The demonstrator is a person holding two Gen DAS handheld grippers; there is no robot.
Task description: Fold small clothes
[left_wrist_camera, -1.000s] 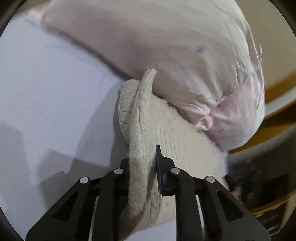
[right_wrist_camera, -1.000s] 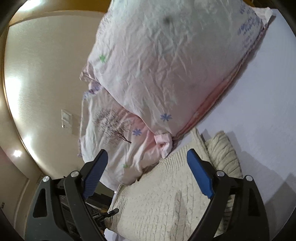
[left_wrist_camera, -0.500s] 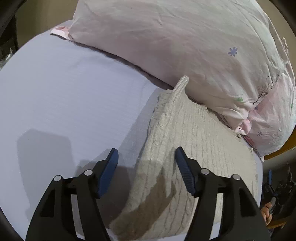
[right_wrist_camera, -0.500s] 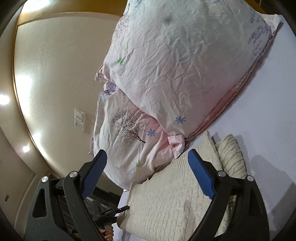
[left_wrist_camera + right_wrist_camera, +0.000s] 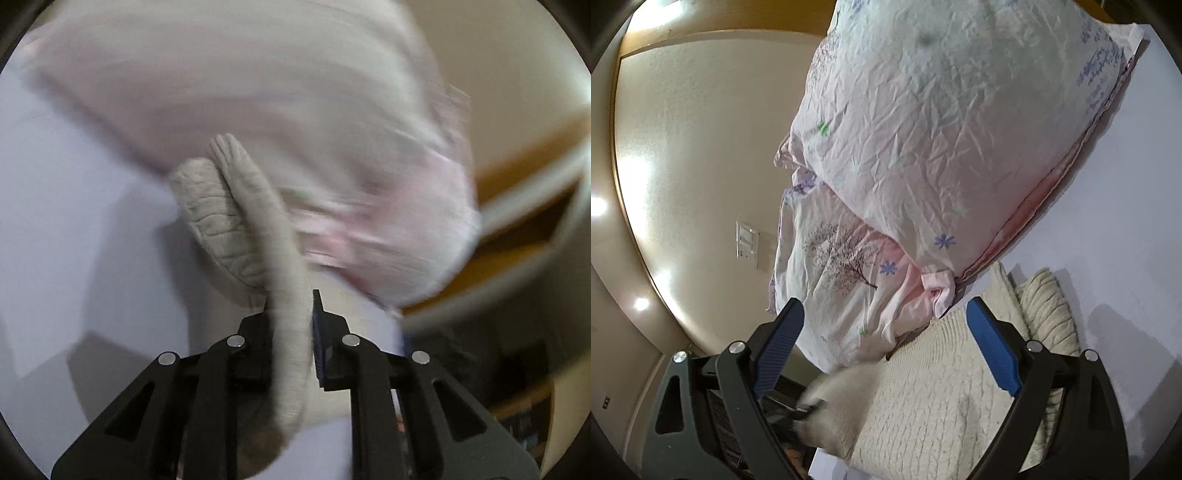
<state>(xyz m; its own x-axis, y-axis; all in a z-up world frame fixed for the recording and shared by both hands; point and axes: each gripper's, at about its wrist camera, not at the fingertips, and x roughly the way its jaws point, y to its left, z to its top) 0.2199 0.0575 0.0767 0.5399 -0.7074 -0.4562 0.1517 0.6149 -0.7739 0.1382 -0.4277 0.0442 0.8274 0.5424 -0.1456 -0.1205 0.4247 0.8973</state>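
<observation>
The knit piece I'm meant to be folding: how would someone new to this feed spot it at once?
Find the big pink floral pillow on the white bed sheet. At its lower edge lies the cream cable-knit garment; the left gripper pinches one edge, the right gripper hangs open above. Only it is ribbed and chunky; its neighbours are smooth cotton.

Cream sweater (image 5: 945, 398): chunky cable-knit, rough. Pillow (image 5: 945, 147): thin, crinkled cloth, probably cotton. Bedsheet (image 5: 1126, 240): smooth, matt.

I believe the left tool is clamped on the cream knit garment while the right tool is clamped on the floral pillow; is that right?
Not quite: the right tool is open and holds nothing, as the right wrist view shows. The left tool is indeed clamped on the cream knit garment.
</observation>
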